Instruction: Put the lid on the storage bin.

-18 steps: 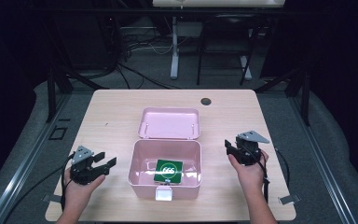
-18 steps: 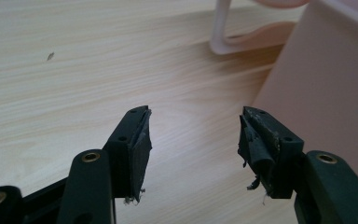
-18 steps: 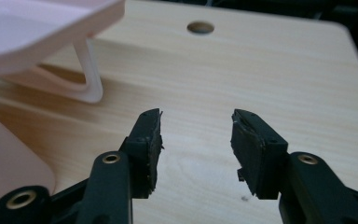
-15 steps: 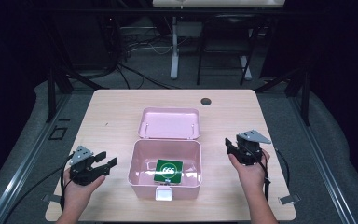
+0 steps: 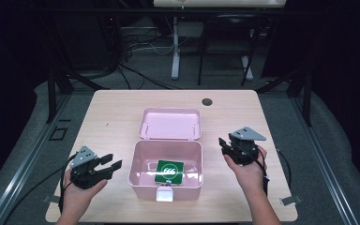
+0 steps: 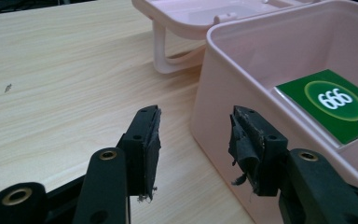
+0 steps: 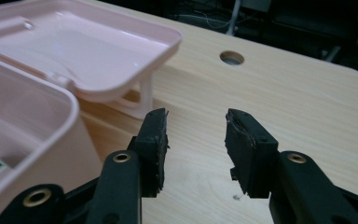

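Note:
A pink plastic box [image 5: 136, 168] stands open in the middle of the table, its lid [image 5: 170, 123] folded back flat behind it. Inside lies a green packet [image 5: 169, 172] marked 666 [image 6: 338, 103]. My left gripper [image 5: 111, 165] rests on the table left of the box, open, nothing between its jaws; in the left gripper view [image 6: 196, 140] the box wall [image 6: 219, 107] is just ahead. My right gripper [image 5: 223, 145] hovers right of the box, open and empty; the right gripper view [image 7: 196, 140] shows the lid [image 7: 79, 56] to its left.
A round cable hole [image 5: 207, 101] sits near the table's far edge, also in the right gripper view [image 7: 231, 58]. A white latch [image 5: 164, 195] hangs at the box's front. Bare wooden table [image 5: 112, 112] surrounds the box. Dark floor, cables and stands lie beyond.
Both grippers stay nearly still; the left one has shifted very slightly. The box and packet have not moved.

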A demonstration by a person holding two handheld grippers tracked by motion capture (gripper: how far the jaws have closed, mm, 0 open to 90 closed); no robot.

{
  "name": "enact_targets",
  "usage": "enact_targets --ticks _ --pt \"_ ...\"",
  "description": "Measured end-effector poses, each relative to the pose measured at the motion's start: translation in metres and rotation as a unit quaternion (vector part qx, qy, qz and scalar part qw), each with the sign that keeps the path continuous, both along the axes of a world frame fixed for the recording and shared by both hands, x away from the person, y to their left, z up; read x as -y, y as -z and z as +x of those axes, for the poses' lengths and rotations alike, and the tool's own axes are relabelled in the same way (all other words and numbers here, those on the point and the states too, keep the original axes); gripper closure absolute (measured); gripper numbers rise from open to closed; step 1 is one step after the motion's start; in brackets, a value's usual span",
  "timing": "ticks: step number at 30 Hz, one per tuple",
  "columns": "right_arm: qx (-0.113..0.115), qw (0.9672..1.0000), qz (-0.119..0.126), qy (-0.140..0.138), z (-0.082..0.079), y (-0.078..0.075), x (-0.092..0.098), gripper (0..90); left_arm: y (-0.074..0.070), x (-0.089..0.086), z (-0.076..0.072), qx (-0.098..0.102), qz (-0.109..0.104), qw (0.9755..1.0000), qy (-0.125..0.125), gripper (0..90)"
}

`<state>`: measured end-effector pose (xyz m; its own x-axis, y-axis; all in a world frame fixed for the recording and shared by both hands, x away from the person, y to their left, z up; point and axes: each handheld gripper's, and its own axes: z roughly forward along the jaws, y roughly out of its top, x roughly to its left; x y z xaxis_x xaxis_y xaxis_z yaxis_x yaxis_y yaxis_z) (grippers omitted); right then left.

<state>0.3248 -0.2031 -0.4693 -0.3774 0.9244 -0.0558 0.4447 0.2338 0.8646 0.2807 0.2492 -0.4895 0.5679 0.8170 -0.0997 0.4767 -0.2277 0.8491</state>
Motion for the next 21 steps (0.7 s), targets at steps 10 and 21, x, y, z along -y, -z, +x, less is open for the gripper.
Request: enact_targets --ticks 10,21 --pt "-0.036 0.9981 0.018 -0.045 0.008 -0.021 -0.019 60.0 -0.008 0.003 -0.006 0.003 0.011 0.9998 0.015 54.9" --pt "-0.103 0.9918 0.034 -0.068 0.033 -0.027 -0.028 61.4 -0.012 0.011 -0.012 0.006 0.01 0.9994 0.031 60.5"
